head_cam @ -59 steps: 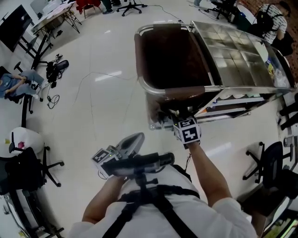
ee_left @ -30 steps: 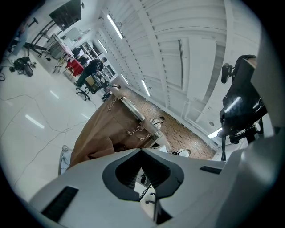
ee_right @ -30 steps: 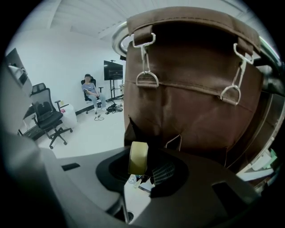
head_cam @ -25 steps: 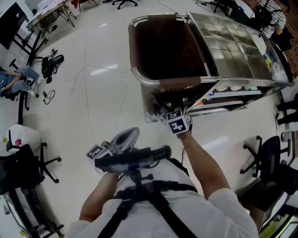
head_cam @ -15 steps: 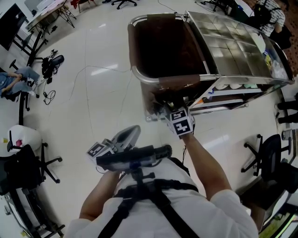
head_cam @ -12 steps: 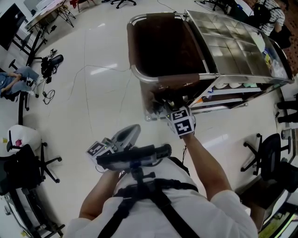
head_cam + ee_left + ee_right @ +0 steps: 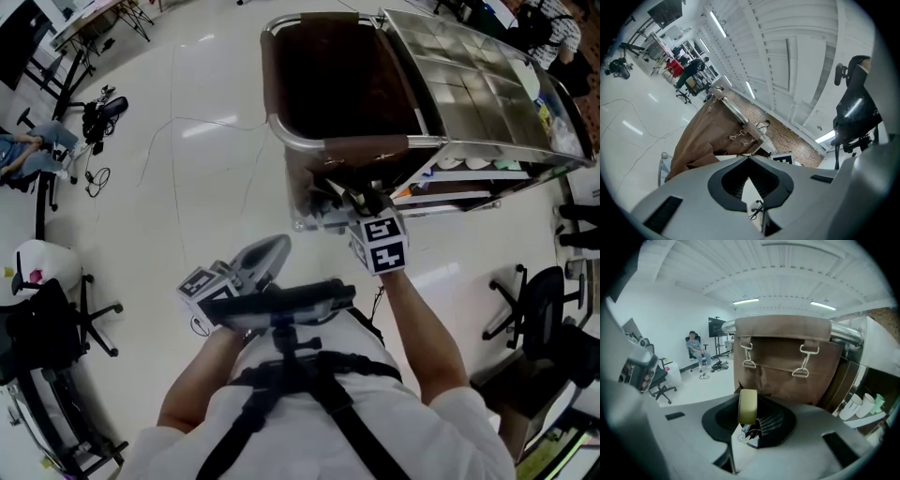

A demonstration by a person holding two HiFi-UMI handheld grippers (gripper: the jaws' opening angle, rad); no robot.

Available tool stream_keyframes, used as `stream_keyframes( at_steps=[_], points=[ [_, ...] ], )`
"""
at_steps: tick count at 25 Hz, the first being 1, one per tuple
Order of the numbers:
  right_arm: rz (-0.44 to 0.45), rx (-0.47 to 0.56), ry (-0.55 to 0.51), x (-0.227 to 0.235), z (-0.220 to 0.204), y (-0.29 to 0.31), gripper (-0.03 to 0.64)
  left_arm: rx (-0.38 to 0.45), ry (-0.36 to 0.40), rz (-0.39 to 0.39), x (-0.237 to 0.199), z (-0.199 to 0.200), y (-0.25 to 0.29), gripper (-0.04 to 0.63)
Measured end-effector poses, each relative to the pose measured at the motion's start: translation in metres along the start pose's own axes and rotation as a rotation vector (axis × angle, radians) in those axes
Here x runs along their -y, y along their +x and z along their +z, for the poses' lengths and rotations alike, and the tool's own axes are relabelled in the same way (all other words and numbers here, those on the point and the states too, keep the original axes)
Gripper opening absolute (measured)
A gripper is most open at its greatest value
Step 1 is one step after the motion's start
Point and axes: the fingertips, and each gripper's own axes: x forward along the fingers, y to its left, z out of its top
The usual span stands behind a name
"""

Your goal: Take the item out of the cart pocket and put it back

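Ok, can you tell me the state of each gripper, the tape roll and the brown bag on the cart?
Right gripper: shut on the tape roll.
Tape roll: held on its edge between the jaws, in front of the brown bag.
Left gripper: shut, nothing between its jaws.
Brown bag: open at the top, its inside dark.

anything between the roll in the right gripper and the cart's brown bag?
Nothing shows. In the right gripper view the yellowish roll, pinched in the right gripper, faces the brown bag across a bare stretch.
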Motion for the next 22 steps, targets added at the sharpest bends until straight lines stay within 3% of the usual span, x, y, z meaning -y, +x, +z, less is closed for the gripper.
stream_keyframes(
  at_steps=[22],
  points=[
    [-0.015, 0.075, 0.035, 0.006, 0.024, -0.048, 0.075, 0.004, 0.006, -0.019, 0.002, 0.004, 0.004, -0.006]
  ],
)
